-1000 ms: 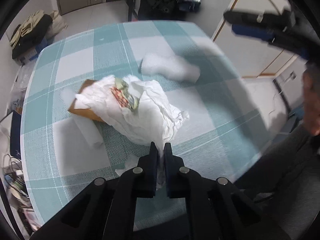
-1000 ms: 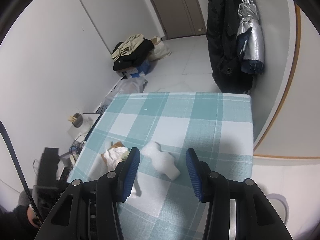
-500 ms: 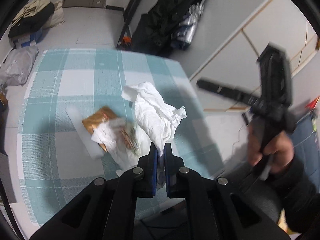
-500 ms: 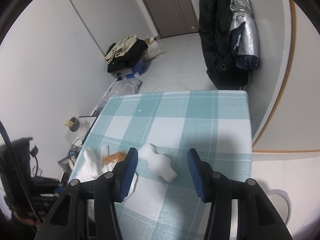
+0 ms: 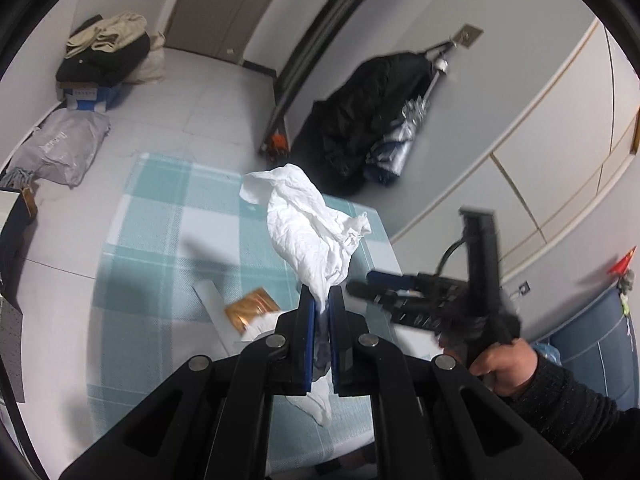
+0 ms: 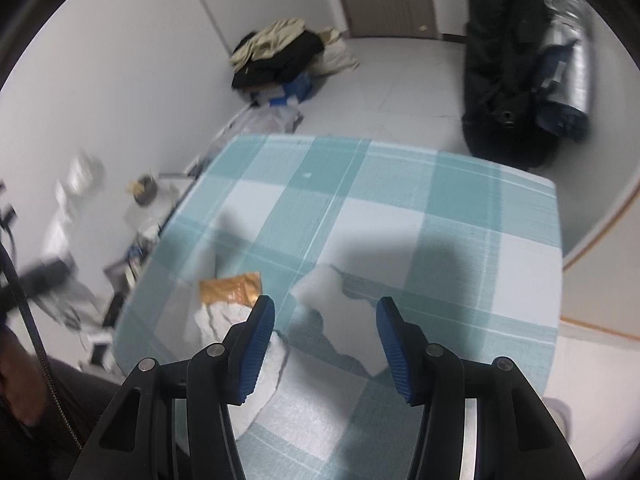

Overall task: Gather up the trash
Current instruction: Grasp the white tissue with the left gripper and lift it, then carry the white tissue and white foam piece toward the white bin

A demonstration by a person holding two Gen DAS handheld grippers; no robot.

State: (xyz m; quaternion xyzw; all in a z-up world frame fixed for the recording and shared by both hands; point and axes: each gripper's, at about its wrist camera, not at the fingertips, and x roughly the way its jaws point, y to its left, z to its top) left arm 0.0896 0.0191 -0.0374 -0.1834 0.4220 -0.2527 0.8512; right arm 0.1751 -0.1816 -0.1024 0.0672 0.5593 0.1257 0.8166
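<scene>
Tissue (image 5: 316, 232) pinched in left tongs (image 5: 320, 304); right tongs (image 6: 326, 320) gape – perhaps foam (image 6: 340, 300) below.

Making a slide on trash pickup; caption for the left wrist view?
Left claw shut on crumpled white tissue, lifted above the checked tablecloth.

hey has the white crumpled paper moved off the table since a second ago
Yes. The white crumpled paper, pinched in the left tongs, has lifted off the brown wrapper it covered on the checked tablecloth and now hangs above it.
</scene>
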